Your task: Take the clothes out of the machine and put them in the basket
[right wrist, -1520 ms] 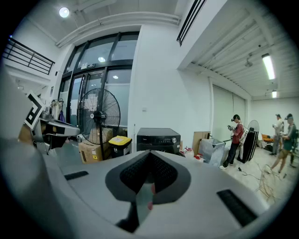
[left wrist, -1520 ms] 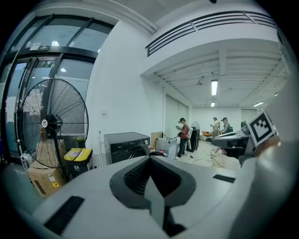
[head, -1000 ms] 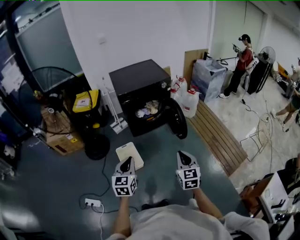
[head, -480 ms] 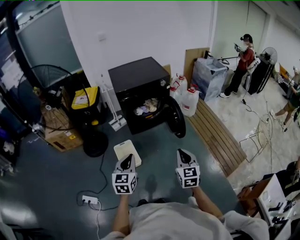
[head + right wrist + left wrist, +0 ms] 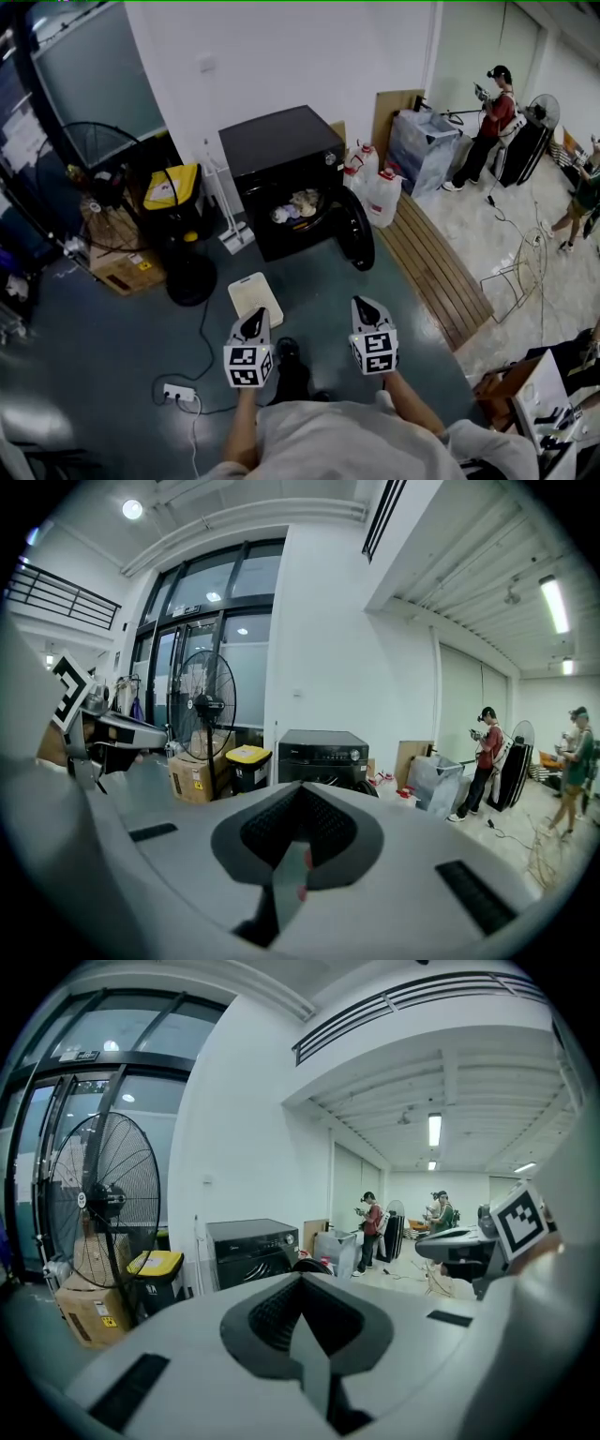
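Barely anything has changed at the tools: the left tongs and right tongs hang clenched and empty over the floor, side by side as a second ago. What is new is a dark shoe showing between them, which I read as a step toward the machine. The clothes lie inside it behind the open door. The white basket stands on the floor just ahead of the left tongs. Nothing is unloaded yet.
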A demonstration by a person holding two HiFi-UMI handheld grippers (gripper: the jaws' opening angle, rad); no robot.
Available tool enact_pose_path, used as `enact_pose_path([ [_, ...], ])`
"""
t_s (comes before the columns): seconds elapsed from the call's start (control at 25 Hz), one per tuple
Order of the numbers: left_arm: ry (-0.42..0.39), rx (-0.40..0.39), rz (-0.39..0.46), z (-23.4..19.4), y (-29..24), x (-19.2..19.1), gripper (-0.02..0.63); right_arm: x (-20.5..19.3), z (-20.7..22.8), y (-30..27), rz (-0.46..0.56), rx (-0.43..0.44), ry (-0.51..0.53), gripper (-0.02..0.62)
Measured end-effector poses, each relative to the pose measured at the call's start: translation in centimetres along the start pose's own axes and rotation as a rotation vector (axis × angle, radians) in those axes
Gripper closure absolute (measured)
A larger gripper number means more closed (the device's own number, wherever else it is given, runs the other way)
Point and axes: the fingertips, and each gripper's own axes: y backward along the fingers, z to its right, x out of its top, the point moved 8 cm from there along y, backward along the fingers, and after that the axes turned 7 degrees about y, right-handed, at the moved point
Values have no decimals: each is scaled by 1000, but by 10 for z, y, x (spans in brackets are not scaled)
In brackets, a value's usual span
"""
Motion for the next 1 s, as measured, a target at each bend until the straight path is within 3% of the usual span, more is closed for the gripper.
enact_pose_path([
  [0.64,24,-38,-12,-55,-105,21,588,18,17,-103,-22,-21,18,571],
  [1.0,9,-83,-23,-110,-197,68,588,55,34,-199,-46,-58,15,571],
])
